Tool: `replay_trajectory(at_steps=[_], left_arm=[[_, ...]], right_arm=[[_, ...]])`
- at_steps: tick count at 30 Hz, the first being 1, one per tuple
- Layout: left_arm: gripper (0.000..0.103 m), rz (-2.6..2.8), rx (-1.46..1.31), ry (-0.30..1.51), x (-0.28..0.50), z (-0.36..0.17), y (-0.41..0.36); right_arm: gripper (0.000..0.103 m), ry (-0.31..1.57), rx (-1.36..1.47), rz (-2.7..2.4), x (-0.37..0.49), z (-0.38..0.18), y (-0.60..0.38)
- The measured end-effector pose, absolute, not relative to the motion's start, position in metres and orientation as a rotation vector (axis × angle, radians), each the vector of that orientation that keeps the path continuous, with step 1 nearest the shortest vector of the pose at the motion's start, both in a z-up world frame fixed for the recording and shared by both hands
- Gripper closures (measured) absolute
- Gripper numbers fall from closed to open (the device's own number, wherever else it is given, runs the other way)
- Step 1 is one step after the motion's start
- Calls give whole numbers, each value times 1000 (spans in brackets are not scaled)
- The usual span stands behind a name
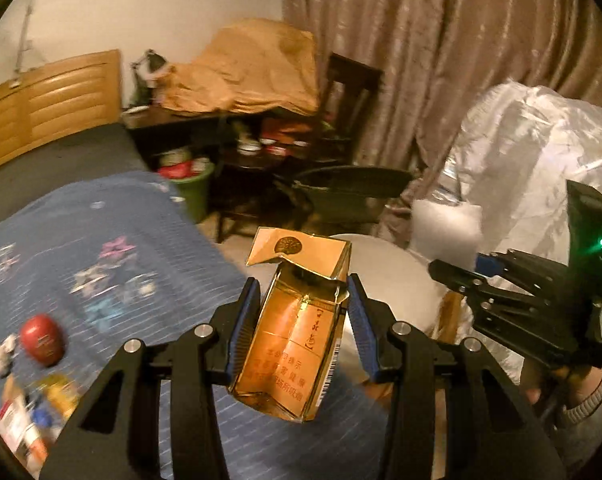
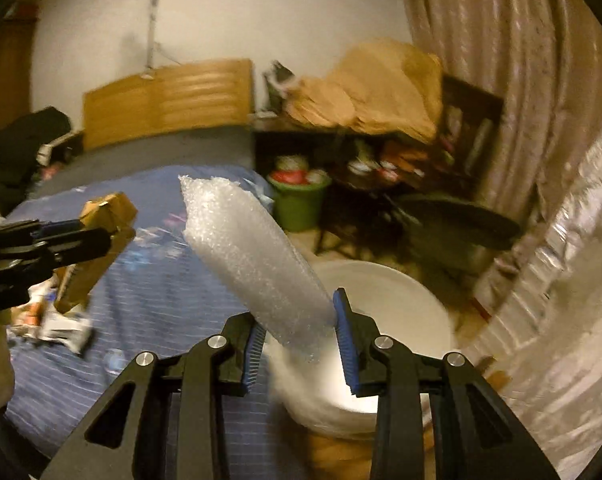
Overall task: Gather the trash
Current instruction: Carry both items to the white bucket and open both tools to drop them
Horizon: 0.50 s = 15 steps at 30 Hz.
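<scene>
My left gripper is shut on an open golden cigarette box and holds it above the blue bedspread. It also shows in the right wrist view with the box. My right gripper is shut on a roll of white bubble wrap, held over a white bin. In the left wrist view the right gripper holds the wrap near the white bin.
Loose trash and a red round object lie on the bed at left. A green bucket stands by a cluttered dark table. A silvery plastic sheet hangs at right by the curtain.
</scene>
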<state>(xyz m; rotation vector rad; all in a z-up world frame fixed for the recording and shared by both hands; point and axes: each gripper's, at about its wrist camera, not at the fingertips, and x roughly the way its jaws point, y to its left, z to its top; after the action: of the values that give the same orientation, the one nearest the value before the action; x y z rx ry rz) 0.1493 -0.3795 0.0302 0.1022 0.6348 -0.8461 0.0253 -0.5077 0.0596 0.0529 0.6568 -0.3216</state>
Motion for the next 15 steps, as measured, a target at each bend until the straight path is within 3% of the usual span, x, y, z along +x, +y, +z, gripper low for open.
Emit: replay_trajectory(at_steps=[8, 15], left_arm=[[60, -906, 118, 728, 171, 10, -486], [60, -904, 129, 824, 187, -27, -528]], right_arm=[[69, 838, 130, -366, 61, 32, -613], [69, 884, 180, -383, 89, -16, -620]])
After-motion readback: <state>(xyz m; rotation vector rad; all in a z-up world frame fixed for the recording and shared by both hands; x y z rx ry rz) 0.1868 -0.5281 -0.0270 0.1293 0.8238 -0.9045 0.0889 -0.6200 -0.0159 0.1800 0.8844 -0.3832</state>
